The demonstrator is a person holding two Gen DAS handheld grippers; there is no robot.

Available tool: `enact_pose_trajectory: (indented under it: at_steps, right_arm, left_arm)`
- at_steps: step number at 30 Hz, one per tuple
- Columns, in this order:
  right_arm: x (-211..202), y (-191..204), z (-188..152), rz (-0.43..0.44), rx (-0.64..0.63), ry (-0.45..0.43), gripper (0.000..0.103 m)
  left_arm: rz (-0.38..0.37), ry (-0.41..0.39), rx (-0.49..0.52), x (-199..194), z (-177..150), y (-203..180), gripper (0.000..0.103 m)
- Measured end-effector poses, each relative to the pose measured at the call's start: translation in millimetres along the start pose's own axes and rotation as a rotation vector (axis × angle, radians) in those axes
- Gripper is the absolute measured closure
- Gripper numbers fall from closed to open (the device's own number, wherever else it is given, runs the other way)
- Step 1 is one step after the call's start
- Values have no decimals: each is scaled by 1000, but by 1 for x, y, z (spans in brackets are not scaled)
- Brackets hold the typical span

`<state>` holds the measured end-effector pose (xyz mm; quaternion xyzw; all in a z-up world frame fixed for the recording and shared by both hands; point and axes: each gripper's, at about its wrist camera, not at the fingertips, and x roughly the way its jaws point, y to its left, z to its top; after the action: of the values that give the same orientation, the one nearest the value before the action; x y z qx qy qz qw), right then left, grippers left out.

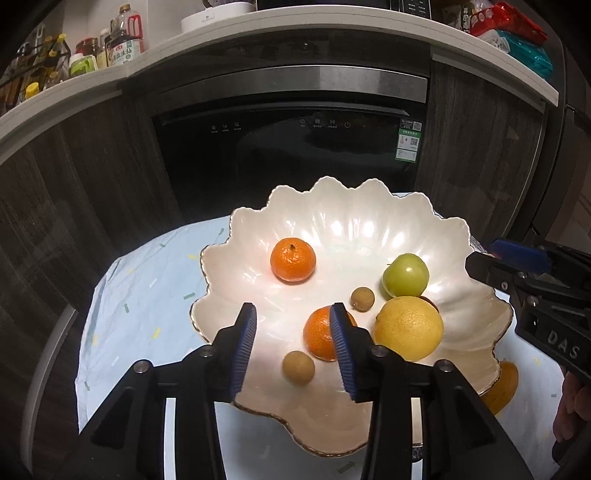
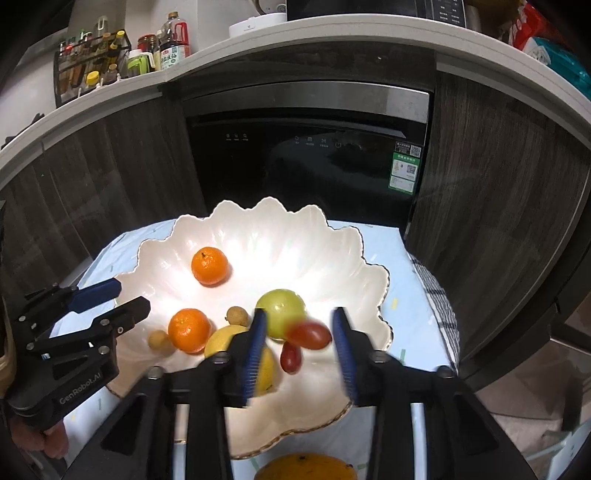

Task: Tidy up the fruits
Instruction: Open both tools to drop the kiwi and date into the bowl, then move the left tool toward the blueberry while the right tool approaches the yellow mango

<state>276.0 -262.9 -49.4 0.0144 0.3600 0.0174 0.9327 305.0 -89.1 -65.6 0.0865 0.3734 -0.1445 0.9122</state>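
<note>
Black plastic arms tipped with ribbed blue fingers fill the near edge of both wrist views. The left gripper [image 1: 293,339] is seen with its fingers apart over the near part of a white scalloped bowl [image 1: 369,206]; nothing is clamped between them, though a small brown longan [image 1: 298,368] lies on the bowl floor in the gap and a mandarin [image 1: 320,333] sits just behind the right-hand finger. The right gripper [image 2: 300,339] is likewise seen with its fingers spread and gripping nothing; a red cherry tomato [image 2: 309,334], blurred, is caught between them without touching either pad, and a second cherry tomato [image 2: 291,357] lies just below it in the bowl.

An orange-yellow fruit [image 2: 306,467] is seen on the pale blue cloth of the tabletop [image 1: 147,280], just outside the bowl's near rim.

Further in, a large yellow citrus [image 1: 408,328] rests against the first mandarin's right side. A second longan [image 1: 362,299] is placed just beyond, beside a green apple-like fruit [image 1: 405,275]. A second mandarin [image 1: 293,259] sits apart from the rest, toward the bowl's far left.

Beyond the tabletop, a black built-in appliance [image 1: 288,147] with a steel top strip is set between dark wood-grain cabinet doors. Above it, a white counter [image 1: 461,40] carries sauce bottles [image 1: 125,37] on the left and coloured packets [image 1: 517,33] on the right.
</note>
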Motion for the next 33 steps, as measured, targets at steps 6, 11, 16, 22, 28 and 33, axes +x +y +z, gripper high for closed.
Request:
enact_pose_trajectory:
  at_steps: [6,11,16,22,28,33]
  right_arm:
    - [-10,4,1,-26,-9,-37,29]
    - [-17,6,2,-30,-13,-55,24]
    - [-23,7,2,-33,-10,-63,24]
    - [-35,9,-1,-30,-7,-71,24]
    - [-52,9,-5,-32,2,-86,24]
    - [-70,7,-14,-41,6,-97,24]
  left_arm:
    - [10,-8,-10,-6,-1,3,45]
    - [17,-23,-7,-14,-1,3,36]
    - [23,-28,-10,-21,-2,3,35]
    - [33,-41,-12,-34,-4,3,35]
    - [32,-55,-8,-52,-7,-1,35]
    - [27,-64,1,-67,-15,-9,35]
